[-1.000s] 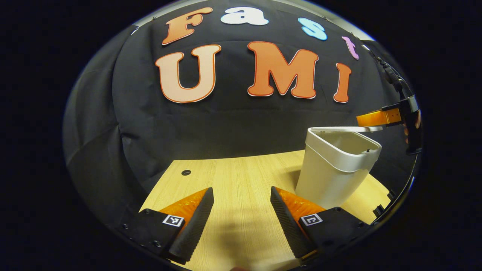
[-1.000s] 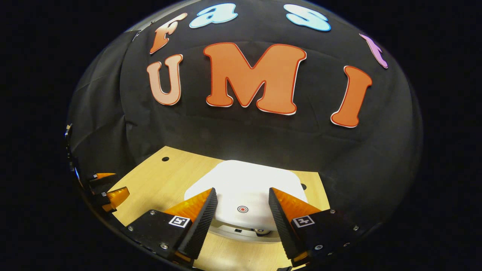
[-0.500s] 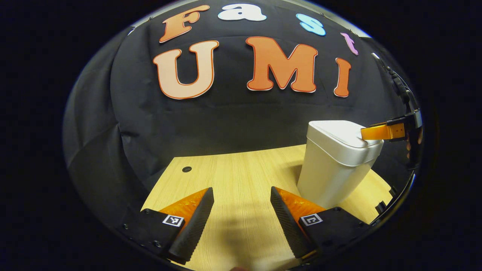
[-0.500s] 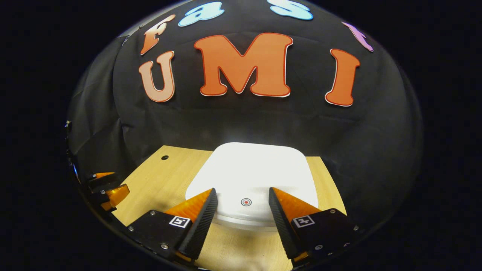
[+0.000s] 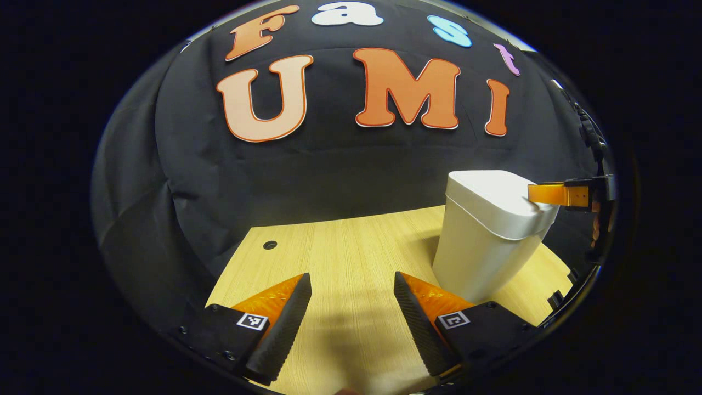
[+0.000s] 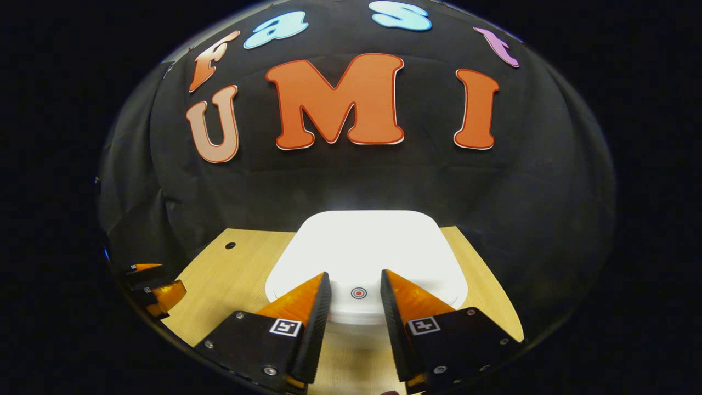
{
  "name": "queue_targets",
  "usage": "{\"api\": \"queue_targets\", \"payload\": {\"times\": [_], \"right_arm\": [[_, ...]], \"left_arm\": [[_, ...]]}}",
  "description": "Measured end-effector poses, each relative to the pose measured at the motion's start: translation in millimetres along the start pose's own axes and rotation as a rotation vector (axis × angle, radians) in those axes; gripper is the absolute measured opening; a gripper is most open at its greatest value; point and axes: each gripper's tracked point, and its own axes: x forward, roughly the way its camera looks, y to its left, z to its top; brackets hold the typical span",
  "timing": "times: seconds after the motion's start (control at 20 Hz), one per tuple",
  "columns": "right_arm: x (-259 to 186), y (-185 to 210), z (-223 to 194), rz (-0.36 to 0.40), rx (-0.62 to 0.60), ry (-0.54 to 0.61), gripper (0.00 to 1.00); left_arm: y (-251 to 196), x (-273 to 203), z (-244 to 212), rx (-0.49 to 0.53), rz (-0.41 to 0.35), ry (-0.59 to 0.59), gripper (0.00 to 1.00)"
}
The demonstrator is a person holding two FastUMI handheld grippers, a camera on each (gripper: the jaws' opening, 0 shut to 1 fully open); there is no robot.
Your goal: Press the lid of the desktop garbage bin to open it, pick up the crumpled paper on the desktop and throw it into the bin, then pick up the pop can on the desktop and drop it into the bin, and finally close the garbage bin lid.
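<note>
Where the left gripper view begins, at its lower edge, the left gripper [image 5: 352,285] stands released — its two fingers are spread wide with nothing between them, above the bare wooden desk [image 5: 351,258]. Beyond the fingers the desk runs back to a small round hole [image 5: 270,244] near its far left corner. To the right, toward the desk's right edge, stands the white garbage bin [image 5: 482,241], upright, with its lid [image 5: 491,192] lying flat on the rim, shut. The right gripper [image 5: 548,193] reaches in from the right at lid height; its fingertip lies at the lid's right edge, and whether it touches the lid cannot be told from this side. Part of a hand [image 5: 598,219] shows behind it at the margin.

In the right gripper view, the right gripper [image 6: 355,282] has its fingers drawn fairly close together yet parted, a clear gap between them and nothing held. They are over the near edge of the lid [image 6: 367,247]; contact with it cannot be confirmed. A small red ring mark [image 6: 358,293] on the lid sits in the gap between the fingertips. The bin [image 6: 362,315] stands on the desk [image 6: 230,269] — the round hole [image 6: 230,245] lies to its left, near the desk's far edge. The left gripper [image 6: 156,285] shows at the far left, over the desk's left edge, well apart from the bin.

Crumpled paper and pop can: not located on the desk surface as seen.
</note>
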Motion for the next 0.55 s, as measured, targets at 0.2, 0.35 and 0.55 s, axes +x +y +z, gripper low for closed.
{"api": "queue_targets", "payload": {"times": [0.2, 0.35, 0.55], "right_arm": [[0.4, 2.3, 6.7, 0.001, -0.049, -0.071, 0.51], [-4.3, 6.4, 6.6, 0.012, -0.045, -0.097, 0.6], [-17.2, 9.8, 32.6, 0.003, -0.016, -0.237, 0.8]], "left_arm": [[0.3, -0.7, 7.7, 0.003, -0.009, -0.014, 0.94], [4.7, -1.6, 20.1, -0.003, -0.005, -0.038, 0.96], [14.0, -10.7, 36.5, -0.004, 0.012, -0.093, 0.94]]}}
